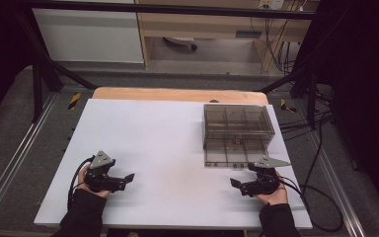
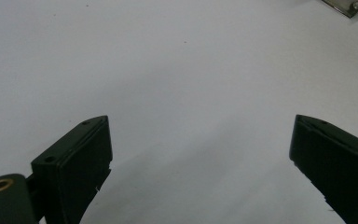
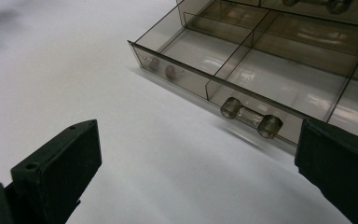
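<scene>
Drawer (image 3: 279,88) pulled out beside right tongs (image 3: 196,154), seemingly empty.

dim room | table (image 1: 168,148) evenly lit | soft shadows | drawer (image 3: 270,70) glare | slight blur

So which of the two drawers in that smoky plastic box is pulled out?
The lower drawer, pulled out toward the right gripper. The upper drawer sits shut inside the box.
</scene>
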Demonstrator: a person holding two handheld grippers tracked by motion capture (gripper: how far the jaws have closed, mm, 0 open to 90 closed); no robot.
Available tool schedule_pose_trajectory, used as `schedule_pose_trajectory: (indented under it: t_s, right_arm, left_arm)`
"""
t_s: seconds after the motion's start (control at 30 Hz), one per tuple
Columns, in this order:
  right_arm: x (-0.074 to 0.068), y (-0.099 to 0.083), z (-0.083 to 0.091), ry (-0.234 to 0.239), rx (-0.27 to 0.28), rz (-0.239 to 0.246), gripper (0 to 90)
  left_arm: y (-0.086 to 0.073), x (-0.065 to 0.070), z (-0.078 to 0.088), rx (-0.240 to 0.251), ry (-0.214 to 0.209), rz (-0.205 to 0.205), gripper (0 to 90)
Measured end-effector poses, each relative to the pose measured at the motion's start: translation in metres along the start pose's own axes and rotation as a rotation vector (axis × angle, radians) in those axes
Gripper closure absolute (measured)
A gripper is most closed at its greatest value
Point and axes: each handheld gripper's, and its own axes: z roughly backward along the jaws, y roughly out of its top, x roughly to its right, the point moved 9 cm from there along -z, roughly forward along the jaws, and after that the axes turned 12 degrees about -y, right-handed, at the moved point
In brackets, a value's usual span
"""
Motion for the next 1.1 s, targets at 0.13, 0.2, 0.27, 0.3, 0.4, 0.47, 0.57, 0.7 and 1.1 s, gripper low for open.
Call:
schedule_pose_trajectory:
  t_s: [0.13, 0.2, 0.27, 0.3, 0.4, 0.47, 0.57, 0.7, 1.1]
  right_arm:
    - [0.001, 0.001, 0.001, -0.005, 0.005, -0.004, 1.3]
    - [0.002, 0.001, 0.001, -0.006, 0.005, 0.003, 1.6]
    - [0.003, 0.001, 0.001, -0.007, 0.004, 0.006, 2.4]
    - [0.003, 0.001, 0.001, -0.008, 0.003, 0.006, 3.0]
    - [0.002, 0.001, 0.002, 0.000, 0.002, 0.007, 5.2]
    - [0.003, 0.001, 0.001, -0.005, -0.003, 0.012, 6.2]
    - [0.003, 0.001, 0.003, -0.004, -0.006, 0.011, 9.9]
    - [0.004, 0.002, 0.005, 0.003, 0.004, 0.010, 14.7]
    - [0.009, 0.005, 0.010, -0.027, 0.031, 0.013, 32.5]
  left_arm:
    - [-0.002, -0.002, 0.001, -0.004, 0.008, -0.003, 5.5]
    - [-0.003, -0.002, 0.001, -0.007, 0.009, -0.004, 5.5]
    - [-0.003, -0.001, 0.002, -0.007, 0.007, -0.005, 5.5]
    - [-0.003, -0.001, 0.002, -0.006, 0.007, -0.006, 5.5]
    - [-0.004, -0.002, 0.003, -0.005, 0.008, -0.006, 5.5]
    - [-0.004, -0.002, 0.003, -0.005, 0.009, -0.005, 5.5]
    - [-0.005, -0.003, 0.004, -0.003, 0.014, -0.007, 5.5]
    - [-0.005, -0.004, 0.005, -0.006, 0.018, -0.006, 5.4]
    - [-0.008, -0.006, 0.008, -0.003, 0.026, 0.006, 5.1]
